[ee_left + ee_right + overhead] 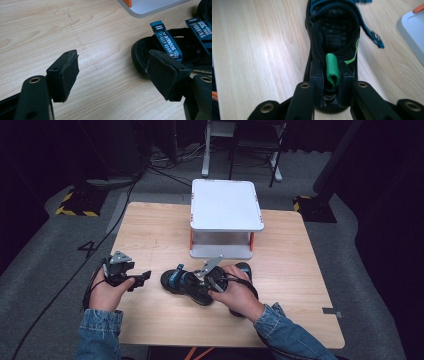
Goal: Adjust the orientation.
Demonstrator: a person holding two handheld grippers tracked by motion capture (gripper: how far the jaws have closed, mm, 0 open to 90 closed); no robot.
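Observation:
A black sandal with blue straps lies on the wooden table, near its front middle. My right gripper reaches the sandal's heel from the right. In the right gripper view the gripper is shut on the green heel loop, with the footbed stretching away ahead. My left gripper hovers just left of the sandal's toe. Its jaws stand open over bare wood, and the right pad is close to the toe rim with nothing between the pads.
A white two-level stand with orange posts sits at the back middle of the table, just behind the sandal. Another dark, shoe-like shape lies under the person's right hand. Cables run across the grey floor at the left.

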